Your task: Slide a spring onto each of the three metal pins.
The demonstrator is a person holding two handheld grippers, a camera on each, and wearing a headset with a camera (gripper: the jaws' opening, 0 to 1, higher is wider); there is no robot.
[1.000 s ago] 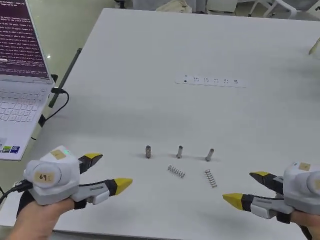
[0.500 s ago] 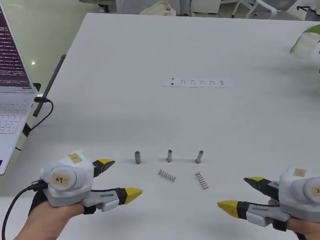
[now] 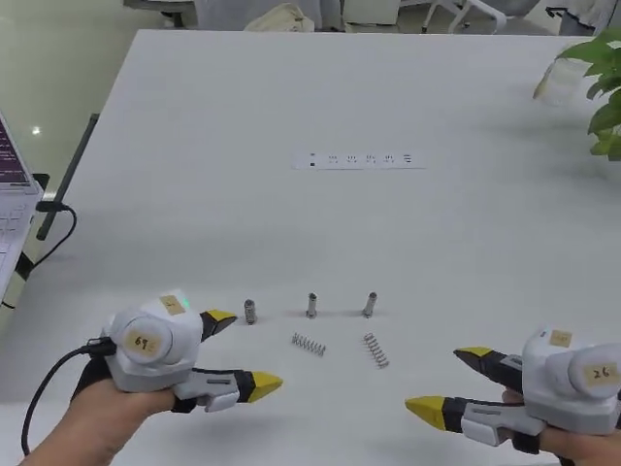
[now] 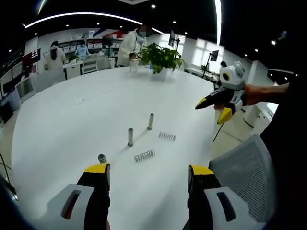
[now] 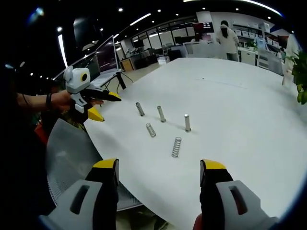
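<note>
Leftmost pin (image 3: 250, 311) is tiny and looks ribbed, like a spring might be on it, but honestly I can't tell. In the left gripper view just its top pokes out above a jaw tip. A laptop (image 3: 8, 160) and a plant (image 3: 600, 87) are cut off at the edges. The middle pin (image 3: 311, 305) and right pin (image 3: 370, 304) stand upright in the same row on the desk (image 3: 291, 87). The left spring (image 3: 309, 344) and right spring (image 3: 375, 349) lie flat just in front, both running diagonally. The left hand-held gripper (image 3: 247, 351) and right hand-held gripper (image 3: 441, 379) hover on either side, jaws apart, holding nothing.
</note>
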